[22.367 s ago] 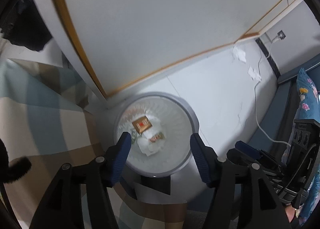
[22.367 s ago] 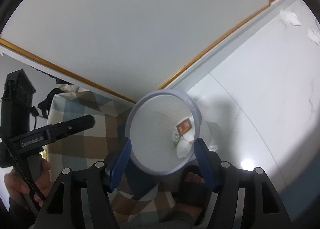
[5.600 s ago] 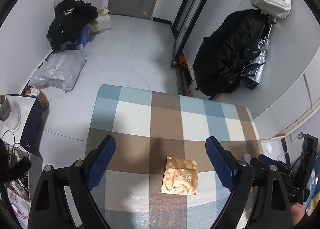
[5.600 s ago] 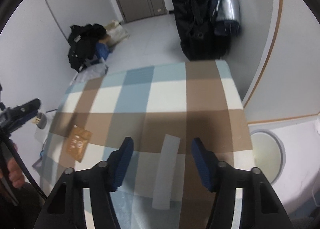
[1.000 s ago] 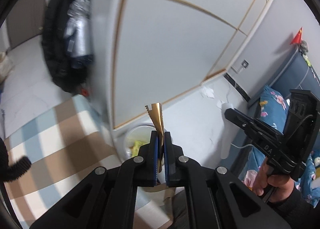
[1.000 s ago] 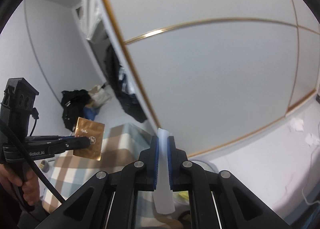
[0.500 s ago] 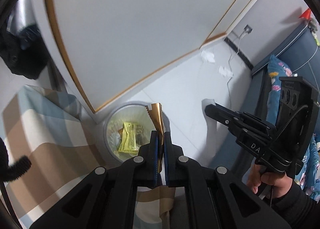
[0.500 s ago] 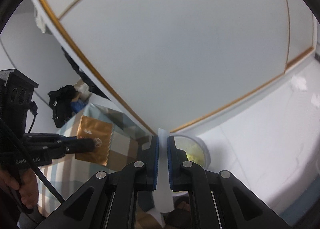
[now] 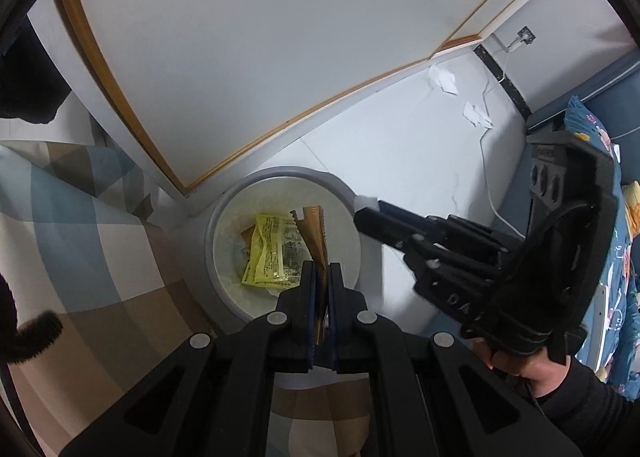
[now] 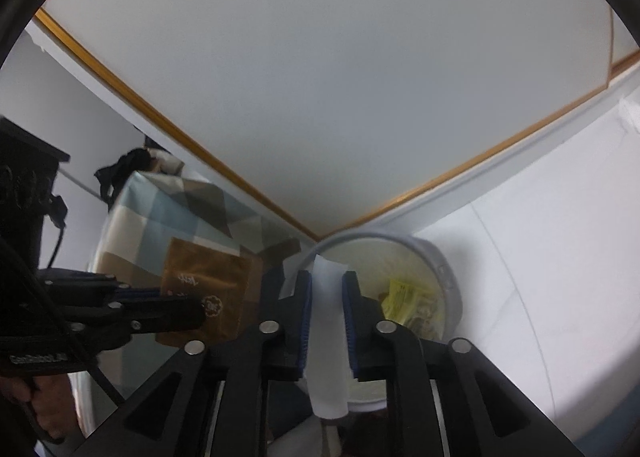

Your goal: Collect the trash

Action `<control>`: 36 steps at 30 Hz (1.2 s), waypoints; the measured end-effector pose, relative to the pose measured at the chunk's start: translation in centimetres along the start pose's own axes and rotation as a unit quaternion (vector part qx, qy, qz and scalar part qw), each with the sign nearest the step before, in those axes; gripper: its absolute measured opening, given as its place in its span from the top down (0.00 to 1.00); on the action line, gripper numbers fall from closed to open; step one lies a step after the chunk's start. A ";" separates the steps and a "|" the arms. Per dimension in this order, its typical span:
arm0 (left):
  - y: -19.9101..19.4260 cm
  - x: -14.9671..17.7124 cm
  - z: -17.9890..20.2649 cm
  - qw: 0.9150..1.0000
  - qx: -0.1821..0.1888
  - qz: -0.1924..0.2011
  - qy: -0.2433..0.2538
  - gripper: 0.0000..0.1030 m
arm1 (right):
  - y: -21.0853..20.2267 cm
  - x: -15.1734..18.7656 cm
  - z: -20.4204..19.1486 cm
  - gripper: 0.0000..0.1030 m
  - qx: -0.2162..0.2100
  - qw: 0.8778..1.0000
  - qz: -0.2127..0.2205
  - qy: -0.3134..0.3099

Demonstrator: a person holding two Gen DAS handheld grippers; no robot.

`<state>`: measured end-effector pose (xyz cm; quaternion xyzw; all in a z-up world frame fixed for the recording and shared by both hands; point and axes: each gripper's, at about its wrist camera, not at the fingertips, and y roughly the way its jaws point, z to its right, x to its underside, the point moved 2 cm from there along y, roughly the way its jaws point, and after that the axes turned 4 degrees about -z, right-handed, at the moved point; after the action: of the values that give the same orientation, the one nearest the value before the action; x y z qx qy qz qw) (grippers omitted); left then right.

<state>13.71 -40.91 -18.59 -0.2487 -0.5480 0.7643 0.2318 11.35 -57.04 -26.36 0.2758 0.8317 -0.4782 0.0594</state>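
Left hand-held gripper [image 9: 321, 277] around gold wrapper [image 9: 316, 231]

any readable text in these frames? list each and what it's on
"DA": partial raised lettering on the body of the right gripper, rest hidden.
"GenRobot.AI": white print on the left gripper, blurred but legible.
Gold packet: script word and round emblem, too blurred to read.
Yellow wrapper in the trash bin: printed text, too small to read.
White paper strip: no text visible.
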 end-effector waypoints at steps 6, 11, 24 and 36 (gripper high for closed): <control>0.9 -0.2 -0.2 1.000 0.000 -0.010 -0.005 0.99 | 2.3 0.4 1.2 0.80 0.001 0.999 -0.030 0.015; 1.8 -0.7 -0.3 1.000 0.000 -0.023 -0.011 0.99 | 2.3 1.0 2.2 0.71 0.007 0.999 -0.033 0.025; 3.1 -1.2 -0.7 0.998 -0.003 -0.049 -0.032 0.98 | -0.1 2.9 4.4 0.58 0.023 0.997 -0.021 0.074; 3.2 -0.9 -0.5 0.997 -0.016 -0.063 -0.040 0.85 | -1.8 3.2 5.1 0.40 0.031 0.994 -0.013 0.104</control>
<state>14.51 -42.07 -21.68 -0.1869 -0.5838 0.7483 0.2536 6.91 -60.70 -28.89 0.3145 0.8216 -0.4735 -0.0424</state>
